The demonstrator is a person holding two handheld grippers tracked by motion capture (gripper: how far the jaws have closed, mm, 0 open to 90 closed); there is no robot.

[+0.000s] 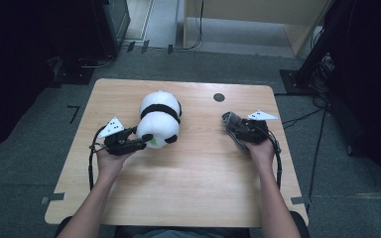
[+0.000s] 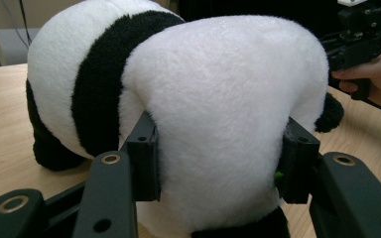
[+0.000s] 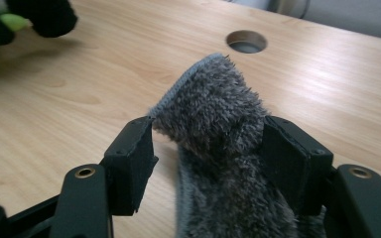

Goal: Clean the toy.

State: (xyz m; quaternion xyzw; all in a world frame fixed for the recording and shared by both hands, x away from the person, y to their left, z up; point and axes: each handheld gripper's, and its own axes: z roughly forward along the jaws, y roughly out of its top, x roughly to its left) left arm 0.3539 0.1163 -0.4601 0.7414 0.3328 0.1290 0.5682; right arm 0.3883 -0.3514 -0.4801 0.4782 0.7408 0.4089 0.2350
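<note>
A black and white panda plush (image 1: 159, 119) lies on the wooden table (image 1: 188, 188), left of centre. My left gripper (image 1: 141, 140) comes at it from the left and is shut on its white body (image 2: 218, 99), one pad sunk into the fur on each side. At the right of the table, my right gripper (image 1: 238, 130) is shut on a grey fuzzy cloth (image 1: 230, 120). In the right gripper view the cloth (image 3: 213, 99) bunches up in a hump between the pads of that gripper (image 3: 208, 148), with its stitched edge sticking out forward, just above the tabletop.
A round cable hole (image 1: 219, 97) sits in the table near the far edge, just beyond the cloth (image 3: 246, 41). Bare wood lies between the two hands and toward the near edge. Dark equipment and cables stand on the floor around the table.
</note>
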